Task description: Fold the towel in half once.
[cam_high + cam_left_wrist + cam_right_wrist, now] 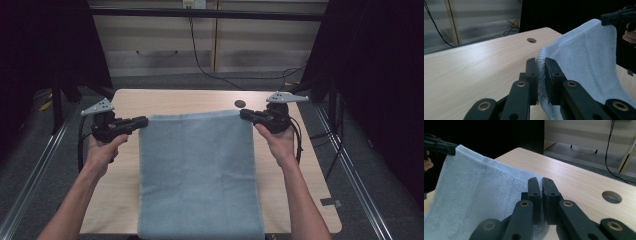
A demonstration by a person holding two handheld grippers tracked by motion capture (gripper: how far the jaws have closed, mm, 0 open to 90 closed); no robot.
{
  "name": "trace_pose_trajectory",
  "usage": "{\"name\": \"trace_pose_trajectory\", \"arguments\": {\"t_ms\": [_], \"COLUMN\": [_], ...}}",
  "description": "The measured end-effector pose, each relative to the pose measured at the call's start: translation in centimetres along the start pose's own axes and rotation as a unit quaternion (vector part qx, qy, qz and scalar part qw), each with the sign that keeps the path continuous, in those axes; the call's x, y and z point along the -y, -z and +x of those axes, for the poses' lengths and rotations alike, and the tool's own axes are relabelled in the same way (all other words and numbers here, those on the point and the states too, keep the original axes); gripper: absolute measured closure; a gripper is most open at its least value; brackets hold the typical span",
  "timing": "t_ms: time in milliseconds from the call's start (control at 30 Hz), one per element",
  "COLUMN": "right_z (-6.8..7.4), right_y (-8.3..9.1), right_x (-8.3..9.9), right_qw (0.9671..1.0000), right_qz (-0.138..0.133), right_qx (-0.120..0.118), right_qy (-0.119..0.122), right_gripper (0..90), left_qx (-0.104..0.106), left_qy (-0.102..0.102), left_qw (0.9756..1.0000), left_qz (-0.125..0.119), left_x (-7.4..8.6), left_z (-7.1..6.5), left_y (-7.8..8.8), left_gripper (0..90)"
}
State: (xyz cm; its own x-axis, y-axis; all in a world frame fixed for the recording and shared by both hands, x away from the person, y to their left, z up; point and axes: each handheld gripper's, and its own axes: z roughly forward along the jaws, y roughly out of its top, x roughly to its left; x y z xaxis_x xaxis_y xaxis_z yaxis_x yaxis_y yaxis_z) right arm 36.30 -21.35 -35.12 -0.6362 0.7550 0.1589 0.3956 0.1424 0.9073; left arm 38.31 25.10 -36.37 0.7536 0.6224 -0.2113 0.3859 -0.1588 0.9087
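Observation:
A light blue towel [200, 170] hangs stretched between my two grippers above the wooden table [165, 100]; its lower end drapes past the table's front edge. My left gripper [142, 121] is shut on the towel's top left corner, the cloth [584, 57] pinched between its black jaws [541, 75]. On the other side, my right gripper [246, 114] is shut on the top right corner, with the towel's [476, 195] hem squeezed in its jaws [541, 195]. The top edge runs taut and level between them, lifted off the tabletop.
A round hole [240, 103] is cut in the table near the far edge, just behind the right gripper. Metal rails [45, 155] flank the table on both sides. Dark curtains stand left and right, and cables [200, 60] trail on the floor beyond.

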Motion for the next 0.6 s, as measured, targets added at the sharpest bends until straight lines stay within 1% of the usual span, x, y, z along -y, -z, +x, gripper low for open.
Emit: {"name": "trace_pose_trajectory", "arguments": {"t_ms": [33,67,200,267,367,500,567,600], "right_z": [0.0,0.0,0.1,0.0,-0.4,-0.8,-1.0,-1.1], "right_y": [-0.1,-0.2,-0.2,-0.1,0.2,0.6,0.8,0.9], "right_x": [-0.5,-0.9,-2.9,-4.0,-5.6,-7.6,-8.6,-9.0], "right_qw": [1.0,1.0,0.9999,0.9998,0.9995,0.9989,0.9985,0.9982], "right_qz": [0.0,0.001,-0.006,-0.011,-0.014,-0.026,-0.031,-0.035], "right_qx": [0.003,0.004,0.006,0.01,0.018,0.031,0.038,0.042], "right_qy": [0.005,0.005,0.013,0.017,0.021,0.023,0.025,0.025], "right_gripper": [85.9,85.9,85.9,85.9,86.0,86.0,86.1,86.0], "left_qx": [-0.004,-0.004,0.0,-0.006,-0.011,-0.023,-0.024,-0.028], "left_qy": [-0.003,0.0,0.006,0.0,0.0,-0.004,-0.003,-0.005], "left_qw": [1.0,1.0,0.9998,0.9998,0.9995,0.999,0.9987,0.9985], "left_qz": [-0.002,-0.004,-0.018,-0.017,-0.029,-0.037,-0.045,-0.047], "left_x": [-0.5,-0.9,-2.5,-3.3,-4.7,-6.9,-7.9,-8.4], "left_z": [0.1,0.1,0.3,0.4,0.8,1.1,1.2,1.2], "left_y": [0.0,0.0,0.0,0.1,0.4,0.6,0.7,0.8], "left_gripper": [81.8,81.8,81.8,81.8,81.9,82.0,82.0,82.0]}}
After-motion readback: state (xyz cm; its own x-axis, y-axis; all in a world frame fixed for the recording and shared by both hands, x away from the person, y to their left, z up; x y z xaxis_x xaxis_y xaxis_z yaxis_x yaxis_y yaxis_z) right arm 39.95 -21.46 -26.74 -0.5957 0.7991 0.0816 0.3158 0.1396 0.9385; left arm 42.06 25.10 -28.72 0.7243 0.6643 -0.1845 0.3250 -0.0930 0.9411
